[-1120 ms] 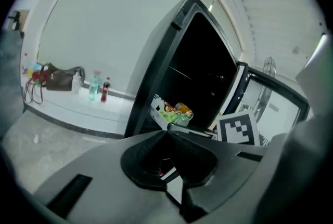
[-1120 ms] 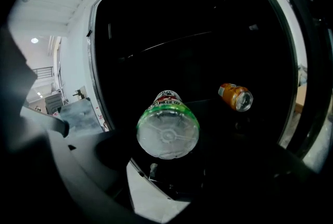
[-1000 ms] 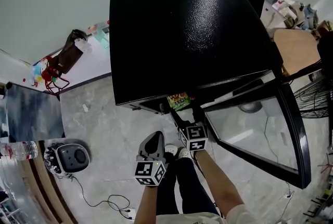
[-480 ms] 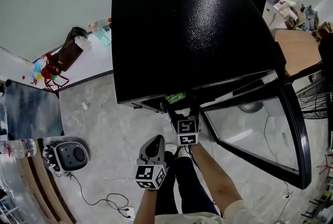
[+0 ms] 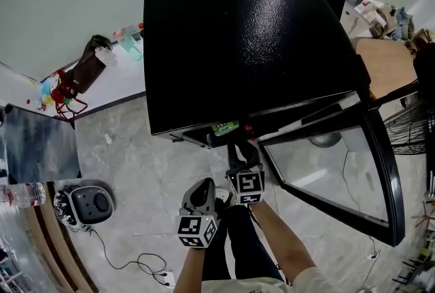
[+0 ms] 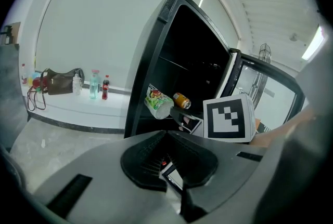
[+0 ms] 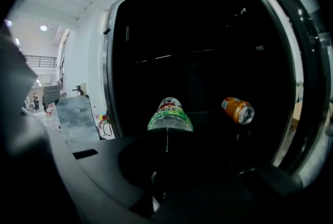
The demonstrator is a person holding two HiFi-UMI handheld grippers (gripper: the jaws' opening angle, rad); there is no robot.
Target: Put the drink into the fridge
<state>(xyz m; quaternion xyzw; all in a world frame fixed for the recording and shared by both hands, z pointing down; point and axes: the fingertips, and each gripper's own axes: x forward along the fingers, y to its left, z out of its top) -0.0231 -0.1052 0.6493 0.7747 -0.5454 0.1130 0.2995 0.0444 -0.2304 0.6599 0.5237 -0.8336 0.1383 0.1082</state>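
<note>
1. The drink point(image 7: 169, 114), a green-labelled bottle, is already in. It lies on its side inside the fridge point(image 5: 245, 33), just beyond the tips of my right hand-held gripper point(image 7: 166, 144).
2. That gripper's jaws have just been closing and now meet with nothing between them. The drink lies apart from them, so I judge the placing itself done.
3. My left hand-held gripper point(image 5: 202, 184) hangs below and to the left of the right one, outside the fridge. Its jaws are pressed together and it carries nothing.
4. The fridge holds 2 things that I can make out. One is the drink; the other is 1 orange can point(image 7: 238, 110), also on its side, to the right of the drink and not touching it. The rest of the inside is too dark to read.
5. The glass door point(image 5: 340, 169) stands wide open, to the right of my right hand-held gripper.
6. What I judge is left: draw the right hand-held gripper clear of the opening and, if the job includes it, swing the door shut.
</note>
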